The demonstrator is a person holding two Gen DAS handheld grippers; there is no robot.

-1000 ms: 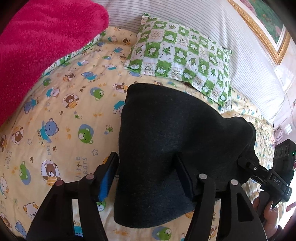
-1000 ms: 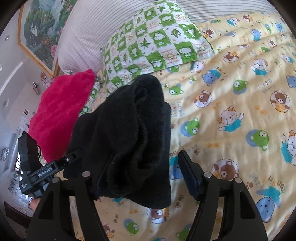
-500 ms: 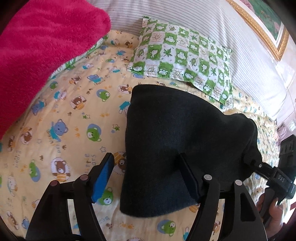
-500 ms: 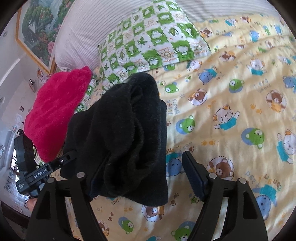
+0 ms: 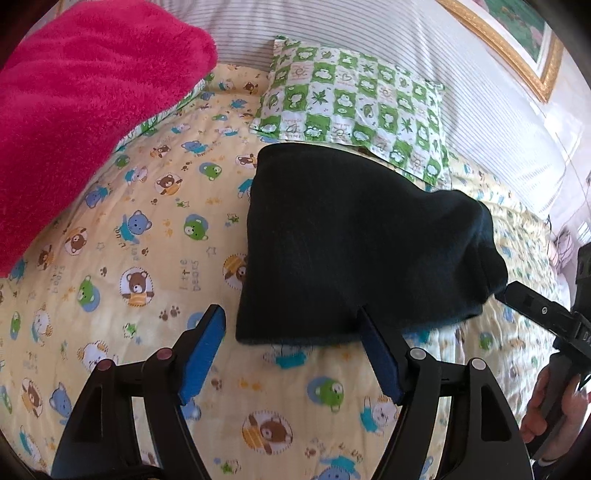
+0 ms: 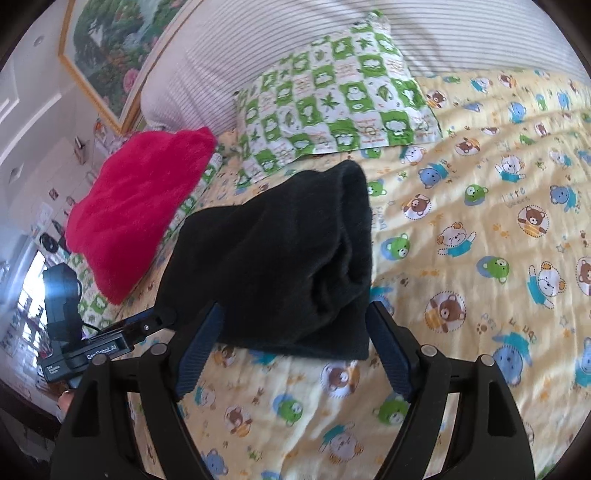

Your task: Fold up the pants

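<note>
The dark pants (image 5: 351,240) lie folded into a thick compact bundle on the yellow bear-print bedspread (image 5: 155,258). My left gripper (image 5: 291,343) is open and empty just short of the bundle's near edge. My right gripper (image 6: 295,339) is open and empty at the bundle's (image 6: 280,258) other side, its stacked folded layers facing this view. Each view shows the other gripper's tip at the bundle's side, the right one (image 5: 532,306) and the left one (image 6: 147,321).
A green-and-white checked pillow (image 5: 351,99) lies just behind the pants. A bright pink fluffy blanket (image 5: 81,96) is heaped at the left. A striped headboard cushion (image 6: 295,33) and a framed picture (image 6: 107,48) stand behind. The bedspread stretches right of the bundle.
Both grippers have drawn back from the pants. The bundle, which hung over and between the fingers before, now rests on the bedspread beyond the fingertips.
</note>
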